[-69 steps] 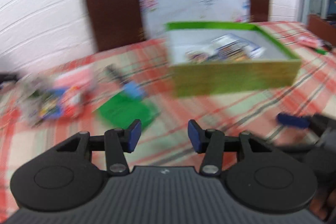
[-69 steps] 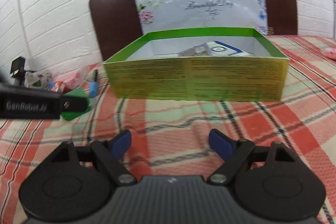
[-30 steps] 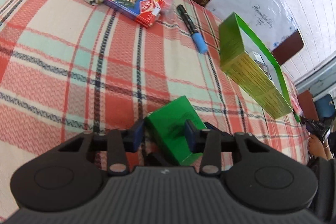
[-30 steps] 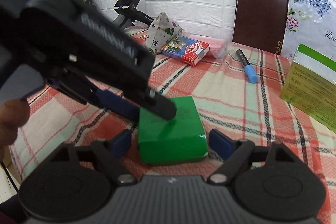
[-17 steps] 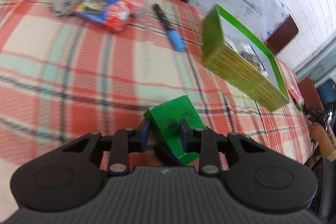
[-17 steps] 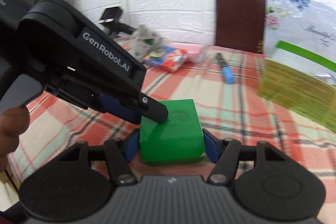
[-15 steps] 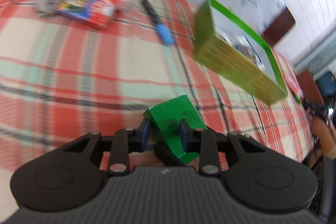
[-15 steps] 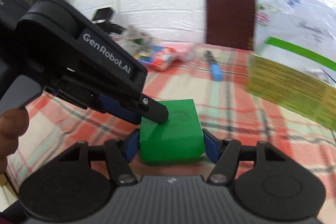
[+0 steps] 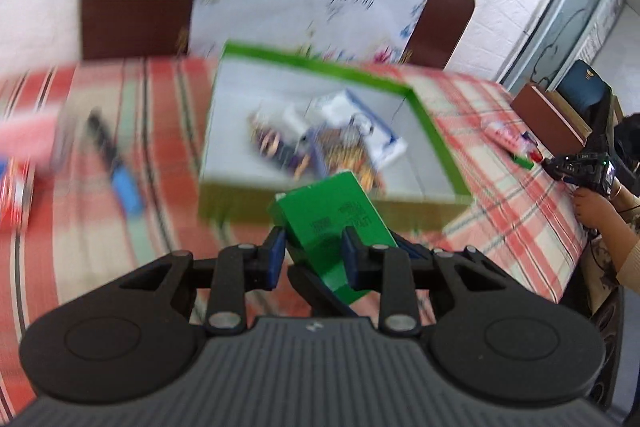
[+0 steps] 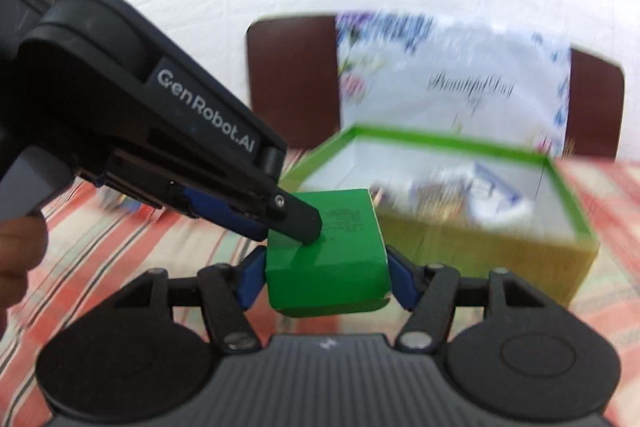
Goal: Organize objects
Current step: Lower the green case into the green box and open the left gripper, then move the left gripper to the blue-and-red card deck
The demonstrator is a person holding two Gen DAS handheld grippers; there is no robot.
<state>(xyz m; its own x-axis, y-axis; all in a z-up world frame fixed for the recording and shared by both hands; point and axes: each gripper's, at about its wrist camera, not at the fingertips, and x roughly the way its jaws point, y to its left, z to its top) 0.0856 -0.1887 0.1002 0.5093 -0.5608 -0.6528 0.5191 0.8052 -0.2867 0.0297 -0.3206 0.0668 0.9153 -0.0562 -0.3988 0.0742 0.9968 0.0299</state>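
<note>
Both claws are gripping the same small green box [image 10: 326, 259], carrying it clear of the plaid counter [image 9: 100, 227] twd the big open green tray-box [image 9: 436, 151] just ahead. The right claw [image 10: 325, 277] is standing about half open w/ its blue pads pressed on the box's two wide sides; the left claw [image 9: 310, 253] is nearly closed, pinching the box across its thin dimension at one corner, so in the right wrist view its upper finger is lying on the box's top face. Right now the box is sitting just short of the tray-box's near wall, roughly at rim level, tilted in the left wrist view. To do this bit well, I'd say: keep both hands moving at the same pace so the two grips aren't twisting the cardboard against each other, and lift enough that the box's bottom edge is clearing the near wall before going fwd. There's already stuff inside, packets [image 9: 320, 143] near the middle, blurred, so aim for the bare white floor on the near-left side. Level it out, lower it, then open one claw first, prob. the left, bc a corner pinch could drag it sideways on release.
</note>
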